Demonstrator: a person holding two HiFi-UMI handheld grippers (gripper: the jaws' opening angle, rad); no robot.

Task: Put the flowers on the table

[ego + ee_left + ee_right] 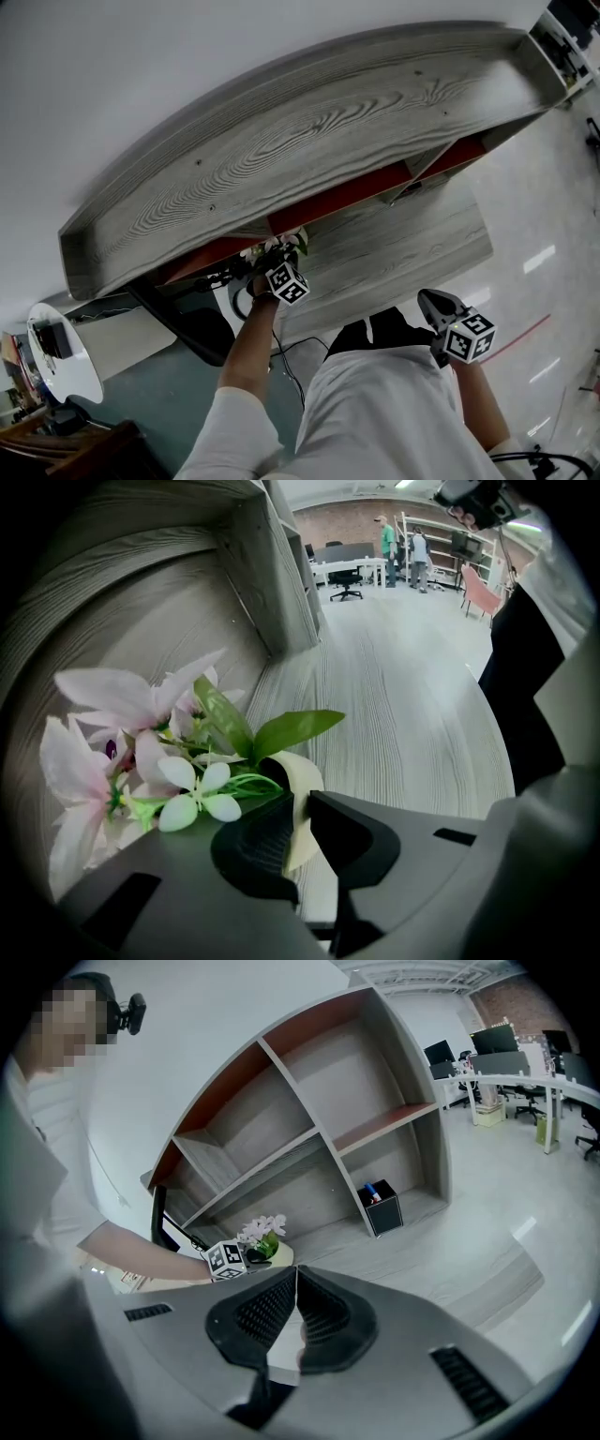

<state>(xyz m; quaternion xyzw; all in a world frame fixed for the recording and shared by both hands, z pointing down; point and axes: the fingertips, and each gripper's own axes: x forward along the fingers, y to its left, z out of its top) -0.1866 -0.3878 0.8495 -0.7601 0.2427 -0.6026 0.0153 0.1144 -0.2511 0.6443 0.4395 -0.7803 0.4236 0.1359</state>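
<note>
A bunch of pale pink and white flowers (141,742) with green leaves stands in a cream pot (298,789). My left gripper (300,832) is shut on the pot's rim, one jaw inside and one outside. In the head view the flowers (281,246) and left gripper (272,258) are at the back of the grey wood table (394,253), just under the shelf unit (281,141). I cannot tell whether the pot's base rests on the table. My right gripper (296,1283) is shut with nothing in it and hangs by the person's hip (429,300), away from the flowers (262,1230).
The grey shelf unit (309,1119) with red-edged compartments stands on the table against the wall. A black box (380,1206) with a blue and a red item stands in its lower compartment. A round white table (66,352) is at the far left, and desks and chairs (347,578) are far off.
</note>
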